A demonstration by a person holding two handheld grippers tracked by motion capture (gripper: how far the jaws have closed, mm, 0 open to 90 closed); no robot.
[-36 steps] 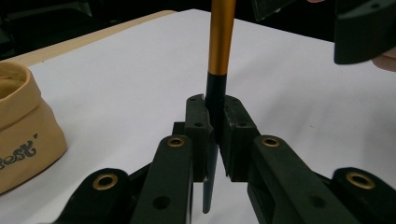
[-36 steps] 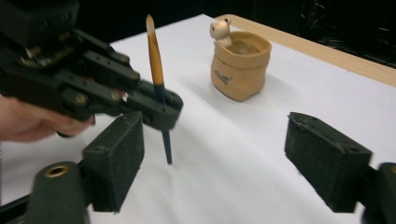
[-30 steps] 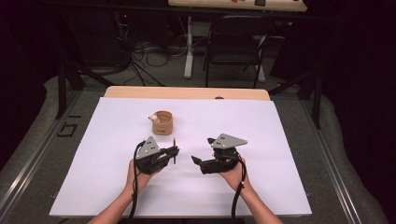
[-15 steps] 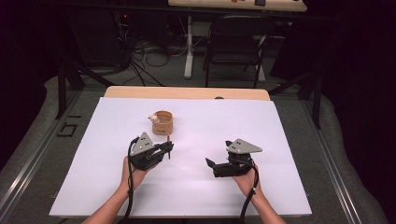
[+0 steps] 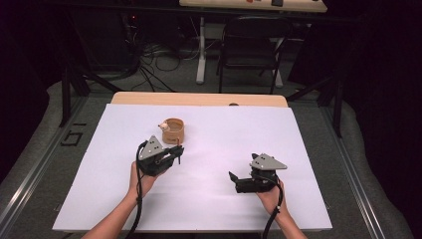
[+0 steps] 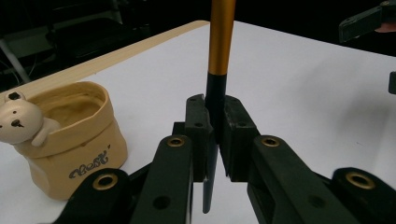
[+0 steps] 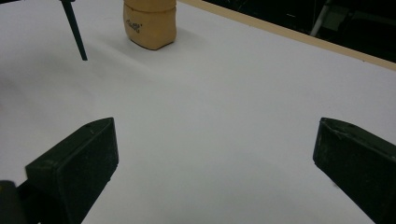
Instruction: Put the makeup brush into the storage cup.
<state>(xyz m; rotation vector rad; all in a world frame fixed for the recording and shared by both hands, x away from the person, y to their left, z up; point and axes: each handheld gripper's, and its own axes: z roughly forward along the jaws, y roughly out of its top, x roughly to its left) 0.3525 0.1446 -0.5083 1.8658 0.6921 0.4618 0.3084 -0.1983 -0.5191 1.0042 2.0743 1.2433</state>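
My left gripper (image 5: 174, 152) is shut on a pen (image 6: 220, 42) with a gold upper barrel and a black lower part; the pen stands upright and its tip hangs above the white sheet. Just left of it and beyond sits a tan ceramic cup (image 6: 74, 135) (image 5: 173, 130) with a small bear figure (image 6: 17, 122) on its rim. My right gripper (image 5: 234, 180) lies low over the sheet to the right and points left. Its jaws have just been opening and stand wide, with nothing between the fingers (image 7: 79, 163). The cup (image 7: 149, 23) and the pen tip (image 7: 74, 32) lie far ahead of it.
A white sheet (image 5: 224, 134) covers the table, and a wooden strip (image 5: 199, 98) shows along the far edge. A folding chair (image 5: 249, 45) and cables stand on the floor beyond. Dark floor flanks both sides of the table.
My right gripper has pulled away from the left one, to the right and toward the front edge, and its jaws spread wider. My left gripper stayed near the cup with the pen.
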